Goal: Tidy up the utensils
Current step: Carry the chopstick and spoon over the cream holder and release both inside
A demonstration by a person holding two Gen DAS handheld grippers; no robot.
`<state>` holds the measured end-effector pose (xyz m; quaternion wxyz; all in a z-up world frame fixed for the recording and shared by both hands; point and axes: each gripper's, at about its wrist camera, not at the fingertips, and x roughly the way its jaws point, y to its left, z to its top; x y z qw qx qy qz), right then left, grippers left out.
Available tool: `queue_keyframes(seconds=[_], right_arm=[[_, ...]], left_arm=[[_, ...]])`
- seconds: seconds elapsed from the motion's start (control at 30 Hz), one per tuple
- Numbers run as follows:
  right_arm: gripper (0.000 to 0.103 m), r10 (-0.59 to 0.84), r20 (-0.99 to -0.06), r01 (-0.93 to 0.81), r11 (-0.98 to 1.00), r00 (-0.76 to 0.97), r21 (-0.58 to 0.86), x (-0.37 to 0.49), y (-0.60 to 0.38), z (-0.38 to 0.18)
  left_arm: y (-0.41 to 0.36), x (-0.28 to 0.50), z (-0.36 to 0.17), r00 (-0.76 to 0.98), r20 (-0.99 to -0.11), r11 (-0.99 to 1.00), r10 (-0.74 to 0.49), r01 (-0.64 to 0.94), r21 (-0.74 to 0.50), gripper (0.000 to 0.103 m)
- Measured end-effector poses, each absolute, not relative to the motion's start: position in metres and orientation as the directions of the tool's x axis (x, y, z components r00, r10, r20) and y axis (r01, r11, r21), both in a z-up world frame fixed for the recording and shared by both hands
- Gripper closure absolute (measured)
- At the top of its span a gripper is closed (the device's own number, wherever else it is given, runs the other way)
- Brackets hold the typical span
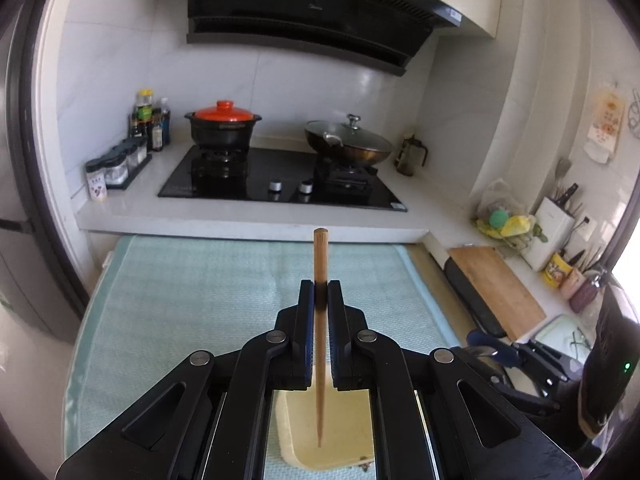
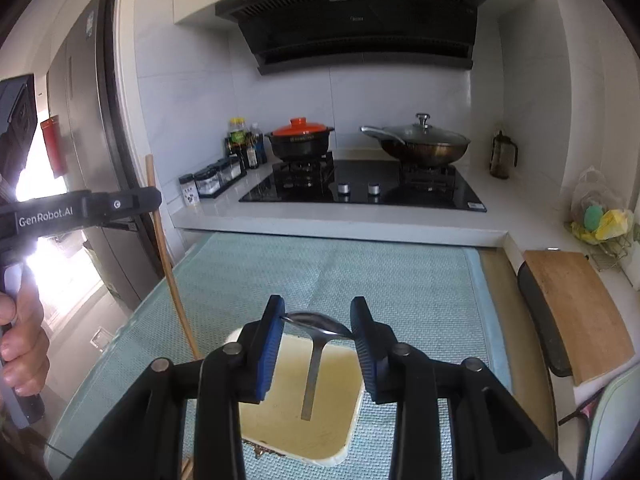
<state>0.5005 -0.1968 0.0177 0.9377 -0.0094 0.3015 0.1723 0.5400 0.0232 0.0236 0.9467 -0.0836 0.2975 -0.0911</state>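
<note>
My left gripper (image 1: 320,286) is shut on a wooden chopstick (image 1: 320,264), which stands nearly upright between the pads, its thick end up and its thin tip hanging over a cream square tray (image 1: 348,432). My right gripper (image 2: 317,312) is shut on a metal spoon (image 2: 316,328), the bowl pinched between the blue pads and the handle hanging down over the cream tray (image 2: 276,424). In the right wrist view the left gripper (image 2: 154,198) with the chopstick (image 2: 168,268) shows at the left, held by a person's hand (image 2: 20,340). The right gripper (image 1: 496,354) shows at the lower right of the left wrist view.
The tray lies on a pale green mat (image 1: 192,300) over a table. Behind it a white counter carries a black hob (image 1: 280,176), an orange-lidded pot (image 1: 224,124), a lidded wok (image 1: 348,140) and spice jars (image 1: 116,168). A wooden board (image 1: 496,288) and a utensil holder (image 1: 552,232) stand at the right.
</note>
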Motion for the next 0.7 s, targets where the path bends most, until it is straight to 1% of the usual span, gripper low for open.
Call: queue_keyframes(seconds=[0.13, 0.3, 0.4, 0.47, 0.57, 0.6, 0.63, 0.67, 0.7], right_arm=[[0.068, 0.301, -0.641, -0.319, 0.943, 0.706, 0.092, 0.531, -0.192, -0.020], [0.068, 0.287, -0.693, -0.303, 0.947, 0.662, 0.102, 0.548, -0.189, -0.048], [0.068, 0.269, -0.713, -0.294, 0.951, 0.647, 0.093, 0.556, -0.190, -0.057], [0.069, 0.261, -0.722, -0.281, 0.955, 0.641, 0.096, 0.559, -0.193, -0.062], [0.068, 0.251, -0.734, -0.261, 0.960, 0.631, 0.103, 0.565, -0.195, -0.065], [0.068, 0.246, -0.739, -0.256, 0.961, 0.628, 0.103, 0.567, -0.195, -0.065], [0.061, 0.239, -0.745, -0.252, 0.963, 0.623, 0.098, 0.570, -0.194, -0.066], [0.049, 0.230, -0.748, -0.247, 0.965, 0.623, 0.092, 0.570, -0.194, -0.066], [0.046, 0.227, -0.744, -0.242, 0.966, 0.628, 0.090, 0.570, -0.196, -0.064]], left_arm=[[0.020, 0.567, -0.014, 0.772, -0.599, 0.969, -0.213, 0.087, -0.231, 0.099], [0.013, 0.583, -0.049, 0.729, -0.657, 0.976, -0.192, 0.071, -0.206, 0.099], [0.007, 0.588, -0.059, 0.716, -0.675, 0.980, -0.181, 0.078, -0.181, 0.099], [0.005, 0.590, -0.060, 0.722, -0.671, 0.983, -0.169, 0.080, -0.162, 0.098], [0.005, 0.592, -0.061, 0.712, -0.685, 0.985, -0.157, 0.067, -0.157, 0.097], [0.006, 0.593, -0.061, 0.711, -0.686, 0.985, -0.156, 0.062, -0.160, 0.095], [0.007, 0.593, -0.060, 0.710, -0.687, 0.985, -0.154, 0.057, -0.162, 0.089], [0.009, 0.594, -0.059, 0.709, -0.688, 0.985, -0.153, 0.052, -0.165, 0.085], [0.012, 0.590, -0.057, 0.712, -0.686, 0.985, -0.151, 0.046, -0.168, 0.077]])
